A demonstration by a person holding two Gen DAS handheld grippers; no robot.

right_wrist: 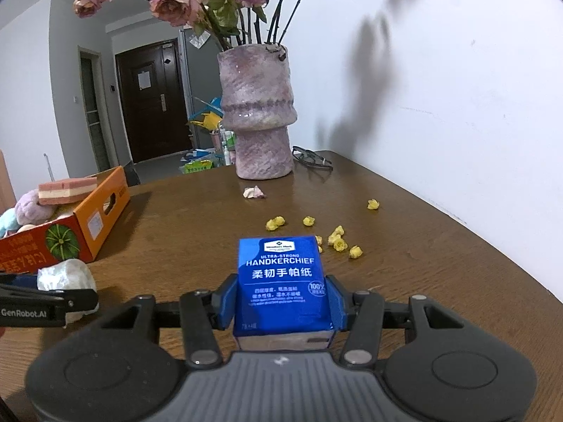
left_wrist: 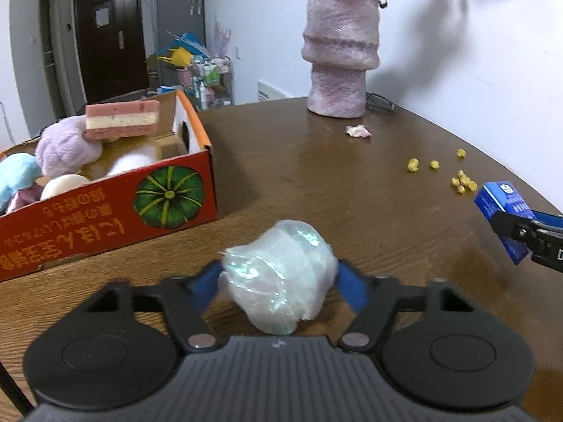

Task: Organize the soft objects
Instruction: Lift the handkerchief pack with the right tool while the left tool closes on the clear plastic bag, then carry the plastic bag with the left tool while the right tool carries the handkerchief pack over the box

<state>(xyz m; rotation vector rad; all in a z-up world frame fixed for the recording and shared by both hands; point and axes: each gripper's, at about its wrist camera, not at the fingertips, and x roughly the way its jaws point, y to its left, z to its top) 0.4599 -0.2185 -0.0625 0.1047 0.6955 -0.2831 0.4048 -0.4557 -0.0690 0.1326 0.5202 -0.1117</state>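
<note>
Nearest the left wrist camera, the left hand-held gripper (left_wrist: 278, 274) has its 2 blue pads pressed against the sides of a crumpled iridescent plastic bundle (left_wrist: 279, 276), the jaws partly closed around it. Whether the bundle touches the brown wooden counter (left_wrist: 316, 183) beneath it cannot be told. In the right wrist view, this bundle shows at the lower left edge, just beside the near corner of the box.

Gripped between the blue pads of the right hand-held gripper (right_wrist: 281, 304), a blue handkerchief pack (right_wrist: 283, 281) stands upright, its printed face toward the camera; the jaws are partly closed on its 2 sides. From the left wrist view, the same pack appears at the far right edge, clamped in the black fingers.

An orange cardboard box (left_wrist: 116, 204) with a green pumpkin print sits on the counter's left side. It holds soft things: a purple plush (left_wrist: 63, 147), a light blue plush (left_wrist: 16, 176), a white round piece (left_wrist: 63, 184) and a pink-and-cream layered sponge (left_wrist: 121, 121) resting on top.

Farther back stands a mauve vase (right_wrist: 258, 112) with dried roses (right_wrist: 176, 1). A pale petal (right_wrist: 254, 192) lies just in front of it, small yellow flower buds (right_wrist: 337, 241) are scattered beyond the pack, and dark glasses (right_wrist: 311, 160) lie to the vase's right.
</note>
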